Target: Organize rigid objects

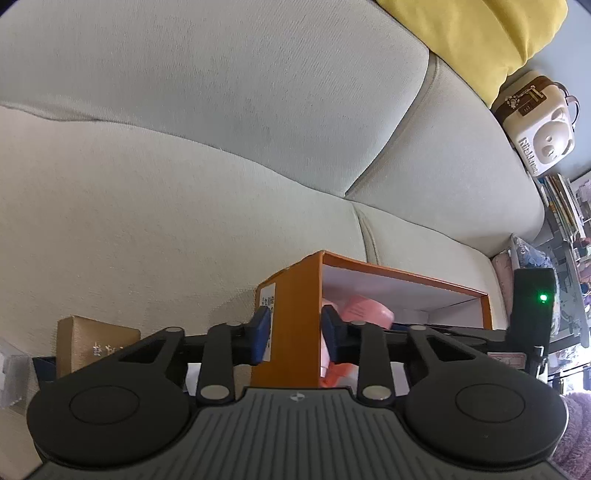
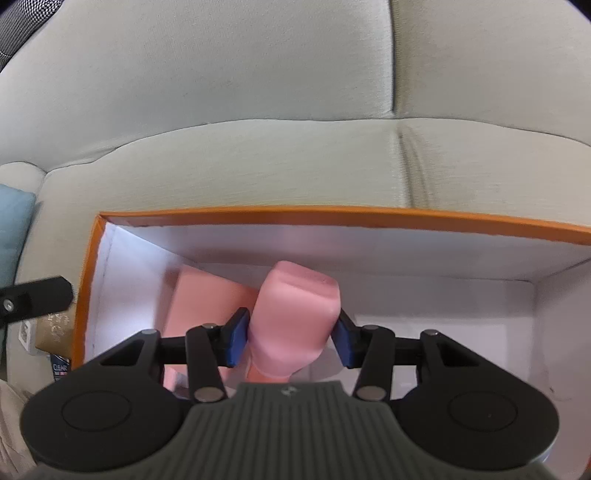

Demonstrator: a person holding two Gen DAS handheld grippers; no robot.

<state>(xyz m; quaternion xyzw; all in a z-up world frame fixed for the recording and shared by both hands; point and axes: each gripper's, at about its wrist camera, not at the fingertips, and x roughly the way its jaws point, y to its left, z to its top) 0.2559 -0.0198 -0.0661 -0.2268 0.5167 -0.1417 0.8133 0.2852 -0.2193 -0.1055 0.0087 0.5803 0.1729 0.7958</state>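
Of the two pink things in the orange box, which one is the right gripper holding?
The right gripper holds the rounded pink bottle, clamped between its blue pads. The flat pink carton lies free behind it, against the orange box wall.

A pale grey-green sofa carries everything here, its seat cushions meeting at a seam toward 1 o'clock in the left wrist view. An orange box with a white inside stands open on the seat near 6 o'clock. A gold carton sits on the cushion at 8 o'clock, close beside the box. At 1 o'clock a yellow cushion lies against the back, and a cream bear-faced case rests at 2 o'clock
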